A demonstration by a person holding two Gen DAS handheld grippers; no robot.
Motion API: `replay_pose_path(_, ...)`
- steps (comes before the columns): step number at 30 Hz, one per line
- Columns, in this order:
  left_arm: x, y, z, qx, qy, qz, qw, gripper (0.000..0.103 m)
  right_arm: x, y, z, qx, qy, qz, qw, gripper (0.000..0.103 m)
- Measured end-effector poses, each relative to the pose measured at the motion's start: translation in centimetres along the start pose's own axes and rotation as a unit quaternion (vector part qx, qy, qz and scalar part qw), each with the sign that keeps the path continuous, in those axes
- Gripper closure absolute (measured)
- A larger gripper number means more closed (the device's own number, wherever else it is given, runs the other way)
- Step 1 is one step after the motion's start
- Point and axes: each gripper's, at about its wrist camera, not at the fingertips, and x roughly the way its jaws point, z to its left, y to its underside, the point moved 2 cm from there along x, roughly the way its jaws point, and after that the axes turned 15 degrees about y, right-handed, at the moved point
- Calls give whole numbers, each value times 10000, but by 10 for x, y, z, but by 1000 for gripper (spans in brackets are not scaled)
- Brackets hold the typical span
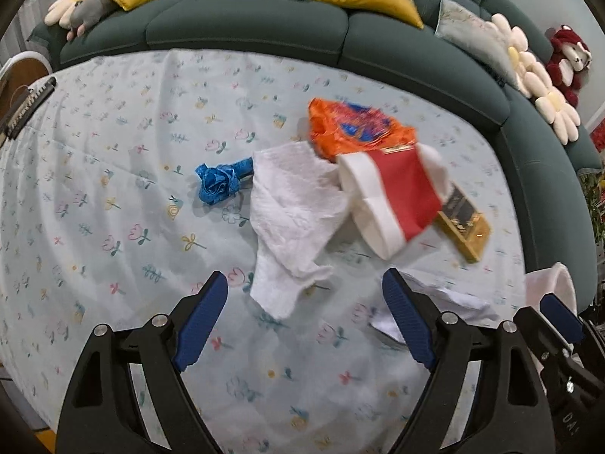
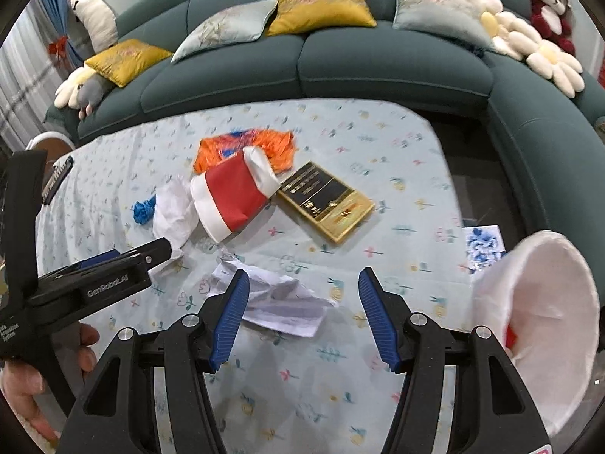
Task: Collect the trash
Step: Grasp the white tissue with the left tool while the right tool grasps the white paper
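- Table with a floral cloth (image 2: 378, 143); trash sits in a loose cluster at mid-table: white tissue (image 1: 291, 208), blue wrapper (image 1: 219, 183) to its left, orange bag (image 1: 351, 128) behind, red-and-white paper cup (image 1: 389, 196) on its side, gold box (image 2: 329, 200) on the right.
- Crumpled paper (image 2: 280, 299) lies nearer, apart from the cluster.
- Left gripper (image 1: 304, 321): jaws wide, nothing between them, poised over the near tip of the tissue.
- Right gripper (image 2: 302, 317): jaws moderately apart, empty, with the crumpled paper under its left finger.
- White bag or bin (image 2: 544, 325) at the near right edge, mouth open; probably the receptacle.
- Risks: tissue is thin, so a pinch may also catch the cloth; the cup rests on the tissue and may roll; grippers sit close and could collide.
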Motion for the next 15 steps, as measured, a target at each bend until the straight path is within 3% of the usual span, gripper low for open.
replay_pose_path(7, 32, -11, 12, 68, -94, 198, 9997, 28, 32, -4, 21, -139, -128, 210, 9996, 45)
replay_pose_path(13, 43, -16, 18, 95, -116, 237, 9996, 51, 56, 4, 31, -215, -171, 452, 9986, 45)
replay_pose_path(14, 44, -16, 18, 138, -168, 242, 9995, 58, 58, 7, 32, -201, -200, 492, 9984, 45)
replay_pose_path(15, 44, -16, 17, 214, -256, 245, 9991, 72, 59, 9, 33, -178, -234, 511, 9983, 45)
